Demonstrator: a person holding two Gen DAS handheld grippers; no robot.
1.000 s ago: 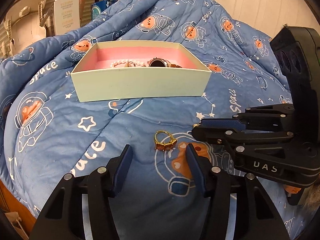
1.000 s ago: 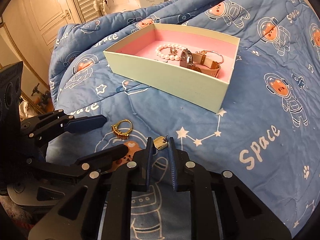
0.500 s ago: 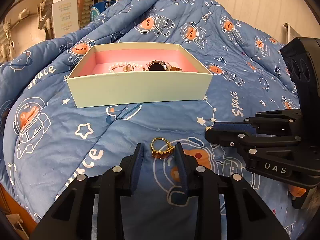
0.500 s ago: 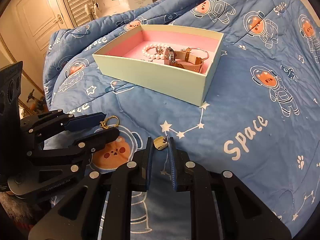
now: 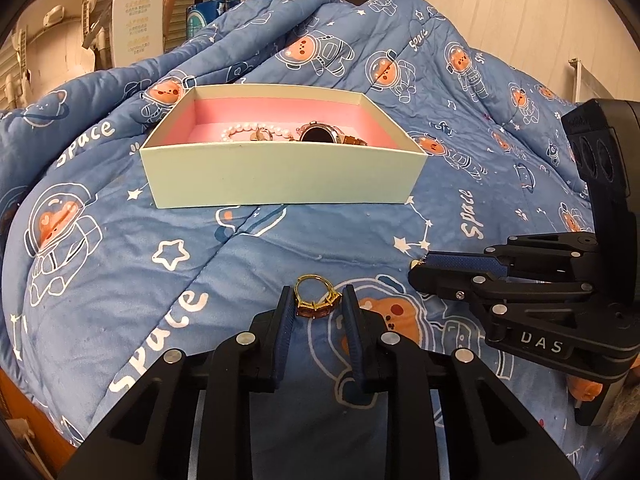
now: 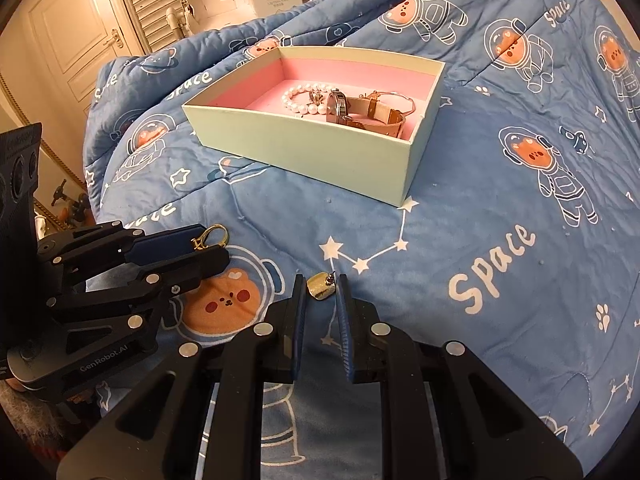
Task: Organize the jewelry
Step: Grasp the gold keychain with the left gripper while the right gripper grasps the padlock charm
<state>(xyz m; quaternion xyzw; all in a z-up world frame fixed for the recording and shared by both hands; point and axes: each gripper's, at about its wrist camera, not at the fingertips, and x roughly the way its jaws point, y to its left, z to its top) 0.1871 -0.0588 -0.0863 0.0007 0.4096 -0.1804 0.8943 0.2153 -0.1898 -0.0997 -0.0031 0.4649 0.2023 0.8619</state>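
Left gripper (image 5: 316, 306) closing on ring (image 5: 315, 300), right gripper (image 6: 321, 289) pinching earring (image 6: 320, 286) — both just before box (image 6: 320, 152); am squeezing gently, lifting straight off quilt (image 6: 500, 208) — no snagging.

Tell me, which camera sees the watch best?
The right wrist view: the watch lies in the box with case and strap showing. In the left wrist view only its dark face peeks over the box wall.
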